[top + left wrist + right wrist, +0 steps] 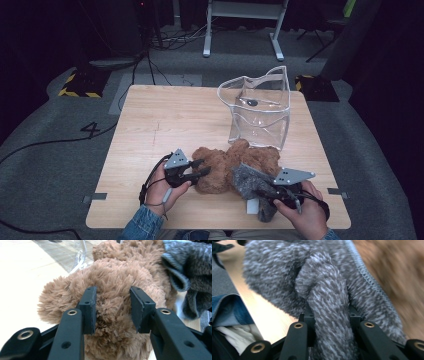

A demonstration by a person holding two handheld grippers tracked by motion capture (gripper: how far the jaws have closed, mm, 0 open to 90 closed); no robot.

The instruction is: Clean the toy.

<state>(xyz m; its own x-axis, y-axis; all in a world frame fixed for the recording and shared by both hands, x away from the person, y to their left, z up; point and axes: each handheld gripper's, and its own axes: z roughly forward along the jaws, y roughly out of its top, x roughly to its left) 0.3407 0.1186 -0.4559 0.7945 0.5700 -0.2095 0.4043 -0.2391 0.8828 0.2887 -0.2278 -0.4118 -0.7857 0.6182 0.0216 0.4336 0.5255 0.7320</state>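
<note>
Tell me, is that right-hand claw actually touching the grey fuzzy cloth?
Touching. In the right gripper view, a fold of the grey cloth is pinched between the right gripper's two black jaws.

Brown plush toy (pixel 220 167), flecked grey knit cloth (pixel 250 182), pale wood table (pixel 165 120).

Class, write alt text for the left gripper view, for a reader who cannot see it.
Two black tongs clamp a tuft of a fluffy brown plush toy on a pale wooden table. A grey knit garment lies at the toy's right, and part of a clear plastic bag shows behind it.
</note>
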